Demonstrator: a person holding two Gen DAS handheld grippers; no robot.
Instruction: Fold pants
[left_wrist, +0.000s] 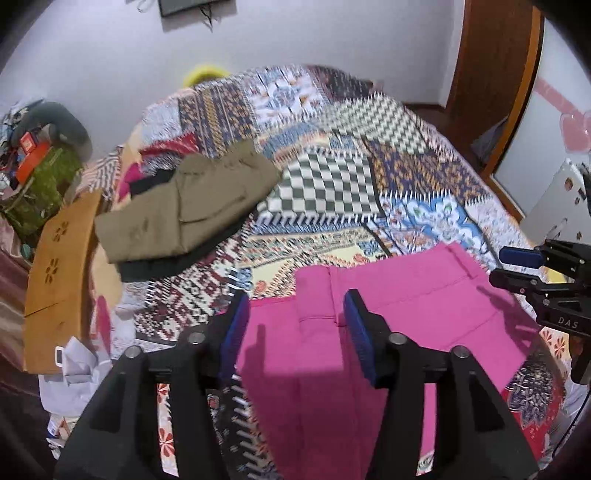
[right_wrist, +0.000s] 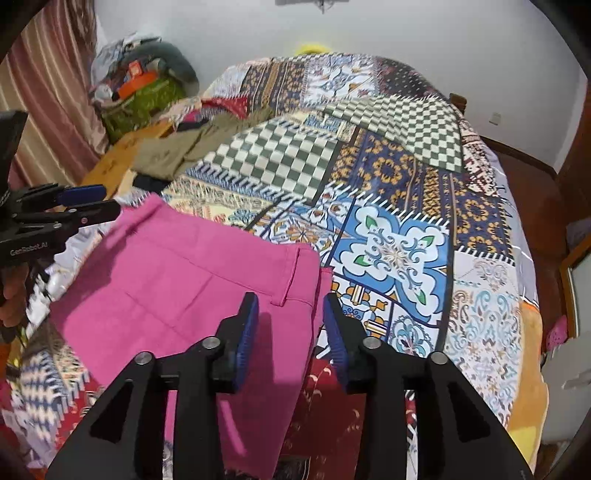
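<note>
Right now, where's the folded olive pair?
The olive pants lie folded on a dark garment at the far left of the patchwork bedspread, beyond the pink pants, next to the brown wooden board.

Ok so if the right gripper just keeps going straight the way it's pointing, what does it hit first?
Most likely the pink pants. The right gripper has its jaws open over their waistband edge, with the patchwork bedspread just beyond. Depth is unclear, so it might clip that edge or land on the bedspread.
</note>
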